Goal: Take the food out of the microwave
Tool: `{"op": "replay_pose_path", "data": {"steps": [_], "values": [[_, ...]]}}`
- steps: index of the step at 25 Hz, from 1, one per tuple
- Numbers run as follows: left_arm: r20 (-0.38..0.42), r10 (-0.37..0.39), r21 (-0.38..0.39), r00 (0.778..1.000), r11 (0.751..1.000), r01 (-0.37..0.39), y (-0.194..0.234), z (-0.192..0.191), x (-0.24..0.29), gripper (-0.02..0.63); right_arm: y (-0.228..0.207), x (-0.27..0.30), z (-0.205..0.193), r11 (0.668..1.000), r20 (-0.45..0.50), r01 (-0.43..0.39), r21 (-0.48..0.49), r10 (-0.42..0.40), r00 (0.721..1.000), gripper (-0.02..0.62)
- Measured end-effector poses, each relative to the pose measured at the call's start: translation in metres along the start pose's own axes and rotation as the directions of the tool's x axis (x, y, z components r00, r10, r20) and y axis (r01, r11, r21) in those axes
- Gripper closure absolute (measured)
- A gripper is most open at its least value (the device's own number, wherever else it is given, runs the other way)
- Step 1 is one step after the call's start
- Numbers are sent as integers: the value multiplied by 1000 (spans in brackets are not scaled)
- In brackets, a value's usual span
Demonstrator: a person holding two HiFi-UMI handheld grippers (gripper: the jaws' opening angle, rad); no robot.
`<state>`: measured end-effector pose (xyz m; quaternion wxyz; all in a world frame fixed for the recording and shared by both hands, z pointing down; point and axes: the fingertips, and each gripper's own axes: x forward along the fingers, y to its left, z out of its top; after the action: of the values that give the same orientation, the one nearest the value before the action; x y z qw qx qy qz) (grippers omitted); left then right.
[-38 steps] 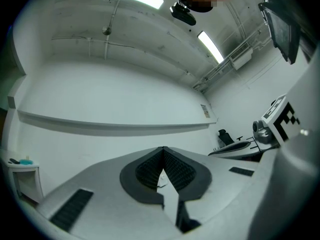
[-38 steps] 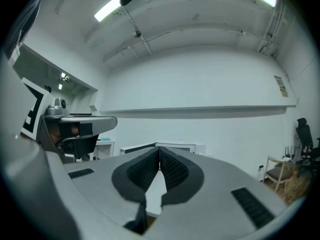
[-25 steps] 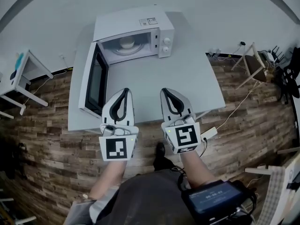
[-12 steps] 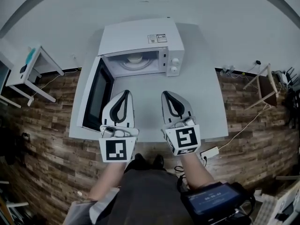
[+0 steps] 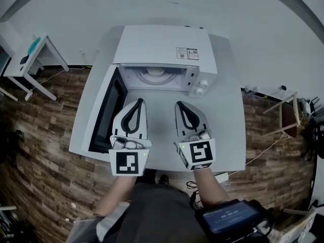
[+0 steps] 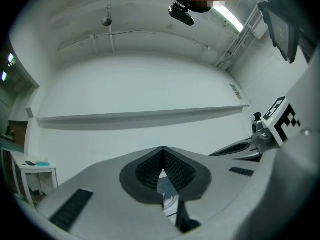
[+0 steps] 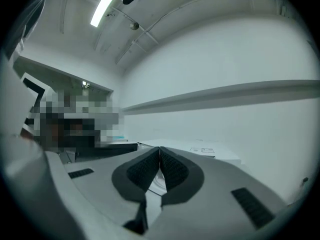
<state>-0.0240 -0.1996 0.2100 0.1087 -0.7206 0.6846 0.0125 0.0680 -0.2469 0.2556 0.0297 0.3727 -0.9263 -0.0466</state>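
Approach, by the look of things, with nothing gripped yet. Left hand-held gripper [image 5: 137,102] and right hand-held gripper [image 5: 181,105]: both pressed together at the tips, empty, side by side above the tabletop [image 5: 223,120]. Food [image 5: 155,72], seemingly in a pale bowl [image 5: 155,75] on the turntable [image 5: 144,81]: straight ahead, between the lines of the two tips, inside the microwave [image 5: 162,44]. Door [image 5: 104,110]: swung fully open, just outboard of the left hand-held gripper and alongside it.

Spread the jaws before entering the cavity, not inside it, with room there likely tight. Keep the left hand-held gripper clear of the door's inner face on the way in. Come in level and low, under the cavity's top edge, and aim for the bowl's rim, not its contents. Pinch the near rim, or take opposite sides with one hand-held gripper each if too wide for a single pinch; cannot tell depth or weight from here. Lift only enough to clear the turntable, then draw straight back out between the door and the control knobs [image 5: 201,86], which lie ahead and outboard of the right hand-held gripper. Keep level throughout against spills. Set down on bare tabletop roughly beneath where the two tips hover now. Treat as possibly hot and slippery: squeeze firmly, move slowly, and check the pinch before lifting.
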Motion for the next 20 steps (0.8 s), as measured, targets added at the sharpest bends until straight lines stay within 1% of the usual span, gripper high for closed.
{"op": "replay_pose_path", "data": {"steps": [5, 9, 11, 14, 16, 20], "values": [[-25, 4, -5, 1000, 1000, -4, 23, -25, 38, 600, -14, 49, -11, 1000, -32, -6, -11, 5, 999, 588], [-68, -16, -31, 998, 999, 14, 33, -60, 61, 600, -18, 83, -31, 1000, -64, -18, -15, 17, 998, 588], [-103, -30, -39, 994, 999, 26, 37, -81, 71, 600, -20, 99, -46, 1000, -83, -23, -7, 22, 996, 588], [-157, -33, -95, 987, 995, 18, 41, -114, 84, 600, -21, 117, -74, 999, -131, -33, 8, 34, 991, 588], [-203, -50, -114, 978, 993, 27, 39, -135, 89, 600, -22, 123, -94, 999, -173, -35, 22, 38, 984, 588], [-228, -58, -124, 972, 992, 31, 43, -166, 97, 600, -27, 134, -128, 999, -222, -12, 49, 22, 975, 588]]}}
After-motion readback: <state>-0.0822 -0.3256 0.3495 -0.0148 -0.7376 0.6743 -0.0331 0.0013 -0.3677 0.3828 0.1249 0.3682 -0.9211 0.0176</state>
